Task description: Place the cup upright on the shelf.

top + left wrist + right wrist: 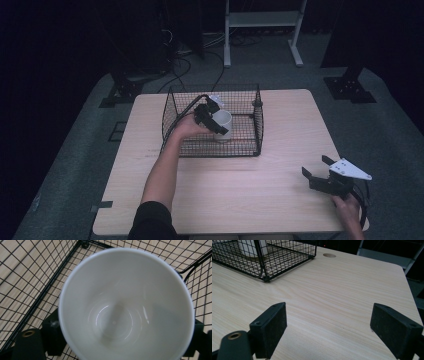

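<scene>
A white mug [223, 125] stands inside the black wire basket [259, 131] at the middle back of the wooden table. My left gripper [214, 121] reaches into the basket from the left, right at the mug. In the left gripper view I look straight down into the mug [125, 305]. The left gripper [126, 325] has its black jaws wide apart on either side below the rim, and the rim hides whether the pads touch. My right gripper [316, 167] rests low over the table's front right corner. It [335, 327] stands open with bare wood between its jaws.
The basket [274, 257] stands on the table [280, 200], with the mug [252, 247] visible through its mesh. A round cable hole [329, 255] sits near the table's far edge. A white metal frame [262, 20] and dark stand bases lie on the floor behind the table.
</scene>
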The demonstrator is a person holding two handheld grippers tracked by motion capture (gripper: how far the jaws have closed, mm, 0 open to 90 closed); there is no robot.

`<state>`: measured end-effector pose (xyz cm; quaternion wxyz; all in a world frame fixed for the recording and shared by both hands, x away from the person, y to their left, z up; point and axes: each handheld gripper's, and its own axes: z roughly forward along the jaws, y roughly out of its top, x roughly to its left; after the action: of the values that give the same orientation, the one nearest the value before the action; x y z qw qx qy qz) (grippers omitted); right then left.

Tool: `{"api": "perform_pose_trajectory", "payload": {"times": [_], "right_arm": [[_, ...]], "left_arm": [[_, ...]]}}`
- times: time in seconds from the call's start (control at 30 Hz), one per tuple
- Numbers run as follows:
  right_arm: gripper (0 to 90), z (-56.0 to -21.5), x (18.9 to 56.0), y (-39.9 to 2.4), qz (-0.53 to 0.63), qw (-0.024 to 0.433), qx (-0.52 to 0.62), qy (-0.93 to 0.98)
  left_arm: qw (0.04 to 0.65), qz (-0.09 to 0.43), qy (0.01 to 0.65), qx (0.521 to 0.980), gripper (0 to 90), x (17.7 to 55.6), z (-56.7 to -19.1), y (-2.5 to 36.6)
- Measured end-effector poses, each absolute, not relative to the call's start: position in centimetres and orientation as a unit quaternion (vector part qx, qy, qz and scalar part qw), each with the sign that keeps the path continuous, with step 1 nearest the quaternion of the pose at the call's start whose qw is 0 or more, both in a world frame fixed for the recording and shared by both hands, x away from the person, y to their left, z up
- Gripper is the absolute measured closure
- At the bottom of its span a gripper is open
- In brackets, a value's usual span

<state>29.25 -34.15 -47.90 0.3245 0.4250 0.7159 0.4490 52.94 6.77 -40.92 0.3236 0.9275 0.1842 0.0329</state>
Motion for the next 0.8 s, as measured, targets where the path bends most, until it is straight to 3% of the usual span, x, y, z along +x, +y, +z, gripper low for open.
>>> {"api": "perform_pose_trajectory", "payload": {"times": [0.33,0.8], "right_arm": [[13.1,-47.9,29.2,-34.1,0.449,0.326,0.422,0.717],[13.1,-47.9,29.2,-34.2,0.451,0.324,0.423,0.716]], "left_arm": [[0.339,0.045,0.181,0.922,8.0,51.9,-39.2,7.2],[0.357,0.07,0.183,0.913,7.1,50.6,-37.0,8.5]]}}
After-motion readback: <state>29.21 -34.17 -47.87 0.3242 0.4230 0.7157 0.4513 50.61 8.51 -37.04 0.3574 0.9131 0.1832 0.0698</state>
